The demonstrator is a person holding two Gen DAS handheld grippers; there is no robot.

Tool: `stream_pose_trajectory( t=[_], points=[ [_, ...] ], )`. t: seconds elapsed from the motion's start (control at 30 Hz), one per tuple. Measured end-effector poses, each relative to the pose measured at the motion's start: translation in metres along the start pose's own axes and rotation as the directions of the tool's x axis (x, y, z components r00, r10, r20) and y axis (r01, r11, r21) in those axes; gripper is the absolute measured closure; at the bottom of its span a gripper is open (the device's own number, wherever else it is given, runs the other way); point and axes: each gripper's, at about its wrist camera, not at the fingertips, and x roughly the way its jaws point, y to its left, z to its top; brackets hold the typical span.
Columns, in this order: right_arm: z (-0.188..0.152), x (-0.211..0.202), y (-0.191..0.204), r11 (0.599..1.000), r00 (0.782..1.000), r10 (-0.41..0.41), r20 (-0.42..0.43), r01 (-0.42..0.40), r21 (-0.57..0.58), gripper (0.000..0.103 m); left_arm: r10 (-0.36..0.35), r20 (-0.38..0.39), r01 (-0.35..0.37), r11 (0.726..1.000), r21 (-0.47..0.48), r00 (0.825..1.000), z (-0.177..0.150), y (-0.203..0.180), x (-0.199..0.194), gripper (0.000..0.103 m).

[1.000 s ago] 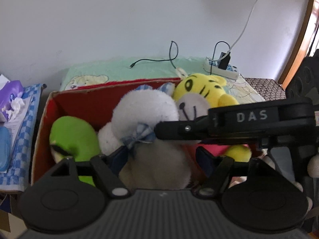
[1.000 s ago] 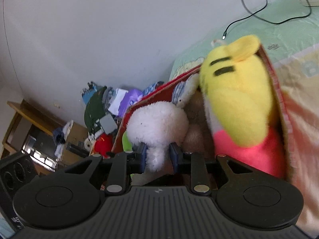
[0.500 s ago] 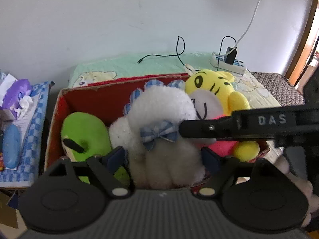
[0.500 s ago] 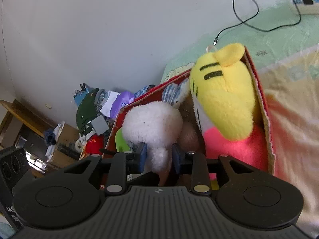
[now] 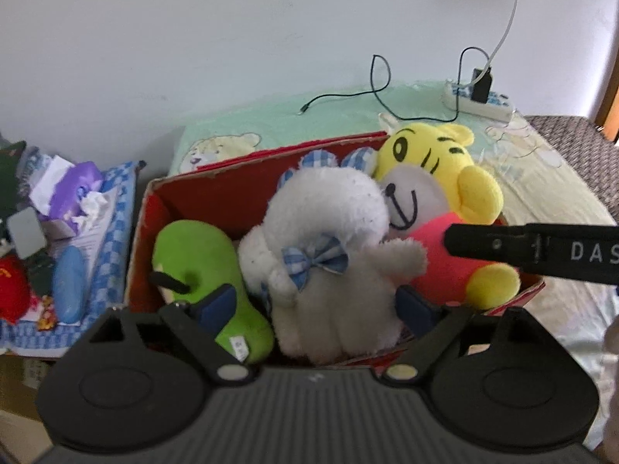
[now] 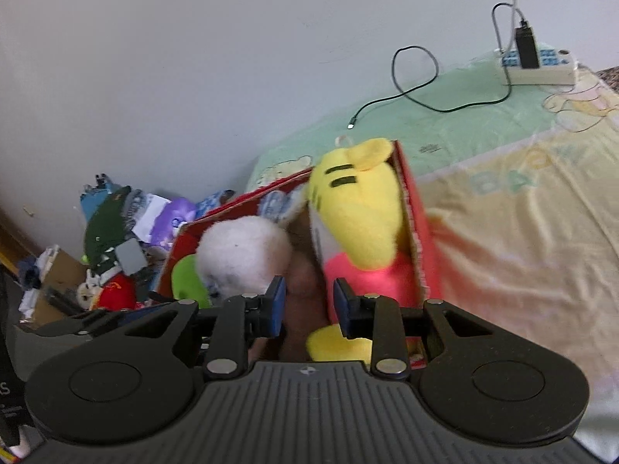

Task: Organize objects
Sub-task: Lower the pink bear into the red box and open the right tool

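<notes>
A red cardboard box on the bed holds three plush toys. They are a green one at the left, a white one with a blue checked bow in the middle, and a yellow tiger in pink at the right. My left gripper straddles the white plush's lower body, its jaws opening and the pads clear of the fur. My right gripper hovers open over the box between the white plush and the tiger, gripping nothing. One black finger of it crosses the left wrist view.
A power strip with a plugged charger and a loose black cable lie on the green and yellow sheet behind the box. Left of the bed is a cluttered stand with a purple tissue pack and a blue checked cloth.
My left jaws spread wide off the white plush. The right gripper let go of the plush's white limb. Both grippers drew back and up from the box.
</notes>
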Motion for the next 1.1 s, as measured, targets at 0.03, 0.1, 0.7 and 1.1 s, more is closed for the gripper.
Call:
stream_pose_trajectory(
  t=[0.03, 0.1, 0.7, 1.1],
  points=[
    [0.000, 0.000, 0.000, 1.000, 1.000, -0.004, 0.001, 0.004, -0.006, 0.072, 0.010, -0.003, -0.010, 1.000, -0.003, 1.000, 0.000, -0.001, -0.001, 0.013],
    [0.000, -0.003, 0.001, 0.999, 1.000, -0.015, 0.004, 0.015, -0.032, 0.072, 0.029, -0.013, -0.029, 1.000, -0.013, 1.000, -0.001, -0.003, -0.004, 0.012],
    [-0.003, -0.052, -0.036, 0.987, 0.990, -0.139, 0.008, 0.139, -0.079, 0.072, 0.135, -0.074, -0.141, 0.986, -0.085, 0.988, -0.009, -0.058, -0.030, 0.008],
    [-0.010, -0.075, -0.070, 0.966, 0.971, -0.240, -0.008, 0.238, -0.100, 0.072, 0.117, -0.110, -0.125, 0.990, -0.069, 0.987, -0.021, -0.113, -0.033, 0.007]
  ],
)
